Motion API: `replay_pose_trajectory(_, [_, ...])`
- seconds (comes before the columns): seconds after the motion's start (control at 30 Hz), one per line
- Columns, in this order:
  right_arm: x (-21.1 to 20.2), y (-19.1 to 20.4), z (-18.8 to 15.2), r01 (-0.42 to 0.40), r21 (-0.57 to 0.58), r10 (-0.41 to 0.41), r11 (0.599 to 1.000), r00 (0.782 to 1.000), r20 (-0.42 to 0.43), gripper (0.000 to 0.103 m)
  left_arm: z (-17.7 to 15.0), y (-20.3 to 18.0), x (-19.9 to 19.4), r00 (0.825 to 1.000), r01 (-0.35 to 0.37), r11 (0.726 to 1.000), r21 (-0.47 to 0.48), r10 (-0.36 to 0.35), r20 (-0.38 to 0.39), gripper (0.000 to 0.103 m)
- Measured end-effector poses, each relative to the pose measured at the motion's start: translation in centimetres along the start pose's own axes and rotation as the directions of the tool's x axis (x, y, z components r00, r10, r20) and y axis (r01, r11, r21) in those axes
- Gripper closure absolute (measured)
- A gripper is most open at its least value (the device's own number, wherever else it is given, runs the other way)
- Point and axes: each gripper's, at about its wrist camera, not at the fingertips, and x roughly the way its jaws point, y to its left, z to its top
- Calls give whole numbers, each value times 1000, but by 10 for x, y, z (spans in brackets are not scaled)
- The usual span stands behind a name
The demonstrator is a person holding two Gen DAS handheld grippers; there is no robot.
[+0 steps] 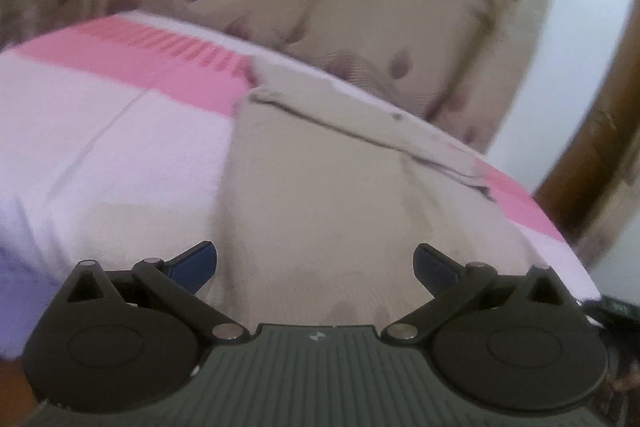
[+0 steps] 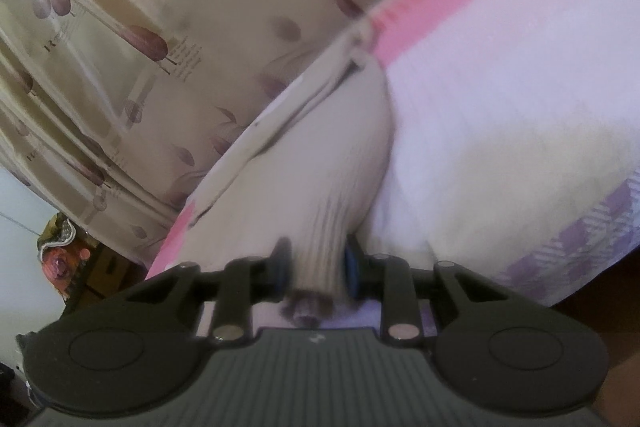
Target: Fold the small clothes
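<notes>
Beige garment (image 1: 312, 187), bunched, on bed

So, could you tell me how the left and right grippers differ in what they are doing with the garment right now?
The left gripper is open, its blue-padded fingers spread wide above the beige garment and holding nothing; the right gripper is shut on the garment, the cloth bunched in pleats between its fingers. The cloth lies flat ahead of the left gripper, while it is gathered at the right one. Both point over the same garment on the pink and white bed cover.
</notes>
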Motion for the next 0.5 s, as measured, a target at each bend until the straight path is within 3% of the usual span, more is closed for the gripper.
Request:
replay_pose_trajectory(0.1, [-1,-2,-1,-4,-2,4,1000,1000,1,76,0,5,3,1000,-17,1000,-18,17,-15,0])
replay_pose_trajectory(0.17, [-1,-2,0,-4,-8,4,1000,1000,0,76,-1,-5,8,999,-20,997,73,23,-44,7])
replay_pose_trajectory(0.2, [0,-2,0,-5,-14,5,1000,1000,-3,76,-3,-11,10,998,-17,992,124,24,-55,15])
replay_pose_trajectory(0.23, [1,-1,1,-2,-21,2,1000,1000,-5,76,-4,-14,12,998,-10,988,154,19,-56,42])
replay_pose_trajectory(0.27, [2,1,1,0,-31,-1,1000,1000,-8,76,-5,-16,14,998,-12,985,169,22,-60,81])
replay_pose_trajectory(0.3, [3,3,2,7,-48,-8,999,1000,-11,76,-4,-13,17,997,-6,988,154,18,-73,94])
replay_pose_trajectory(0.37, [6,8,3,20,-76,-21,997,1000,-19,79,1,4,20,995,51,999,11,-50,-87,93])
replay_pose_trajectory(0.4, [8,9,4,22,-80,-24,997,999,-28,88,2,9,20,995,56,998,-30,-59,-84,93])
replay_pose_trajectory(0.5, [12,2,3,-29,1,29,1000,999,-46,89,5,15,14,995,80,994,-68,-84,-49,93])
